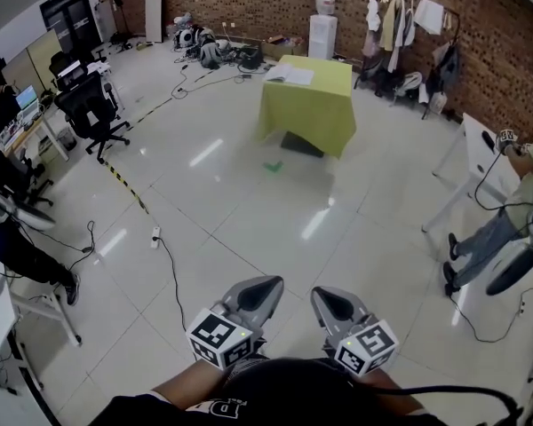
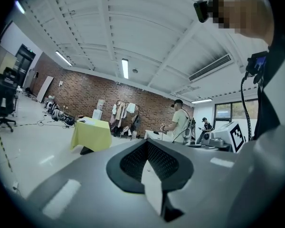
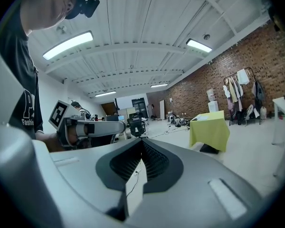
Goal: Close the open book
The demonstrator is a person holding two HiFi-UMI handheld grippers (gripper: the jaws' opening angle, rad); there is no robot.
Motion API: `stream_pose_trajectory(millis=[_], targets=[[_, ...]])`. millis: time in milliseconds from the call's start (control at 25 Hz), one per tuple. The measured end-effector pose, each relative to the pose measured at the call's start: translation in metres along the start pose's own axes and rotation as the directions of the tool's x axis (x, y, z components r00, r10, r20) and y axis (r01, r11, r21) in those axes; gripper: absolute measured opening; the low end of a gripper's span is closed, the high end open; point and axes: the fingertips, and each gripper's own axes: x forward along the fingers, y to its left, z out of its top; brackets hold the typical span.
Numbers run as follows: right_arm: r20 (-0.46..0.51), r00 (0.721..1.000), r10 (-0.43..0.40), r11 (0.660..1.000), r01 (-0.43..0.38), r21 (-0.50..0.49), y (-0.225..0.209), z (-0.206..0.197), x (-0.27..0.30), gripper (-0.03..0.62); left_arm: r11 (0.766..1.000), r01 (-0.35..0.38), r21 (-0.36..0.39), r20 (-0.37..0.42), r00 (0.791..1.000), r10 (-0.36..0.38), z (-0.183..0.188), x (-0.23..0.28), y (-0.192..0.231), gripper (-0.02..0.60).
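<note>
The open book [image 1: 289,74] lies on a table under a yellow-green cloth [image 1: 313,114] far across the room. It also shows as a small white shape in the left gripper view [image 2: 81,120] and in the right gripper view [image 3: 202,118]. Both grippers are held side by side close to my body, pointing toward that table over the bare floor. The left gripper [image 1: 268,284] [image 2: 146,141] is shut with nothing in it. The right gripper [image 1: 322,295] [image 3: 142,140] has its jaws together too, empty.
Cables [image 1: 171,269] and a yellow-black tape strip [image 1: 124,183] cross the tiled floor to the left. Office chairs [image 1: 93,109] stand at left. A person [image 1: 520,198] stands by a white table [image 1: 475,149] at right. A small green item [image 1: 273,167] lies before the yellow table.
</note>
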Motion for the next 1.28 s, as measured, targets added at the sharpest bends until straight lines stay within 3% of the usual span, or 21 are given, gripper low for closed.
stream_pose_trajectory(millis=[360, 560, 920, 1280], targets=[[-0.006, 0.999, -0.04, 0.999, 0.04, -0.018, 0.019, 0.006, 0.095, 0.006, 1.0, 0.03, 0.001, 0.007, 1.0, -0.03, 0.021, -0.029, 0.094, 0.008], [-0.031, 0.999, -0.032, 0.999, 0.031, -0.035, 0.031, 0.008, 0.133, 0.006, 1.0, 0.001, -0.016, 0.02, 1.0, 0.0, 0.031, -0.047, 0.142, 0.008], [-0.059, 0.998, 0.006, 1.0, -0.008, -0.025, 0.034, 0.002, 0.176, 0.007, 0.999, -0.004, -0.048, -0.001, 1.0, 0.004, 0.025, -0.049, 0.173, 0.008], [-0.041, 0.997, 0.063, 0.998, -0.064, -0.02, 0.006, 0.018, 0.222, 0.006, 0.998, -0.065, -0.018, -0.005, 0.998, 0.065, 0.042, -0.028, 0.214, 0.008]])
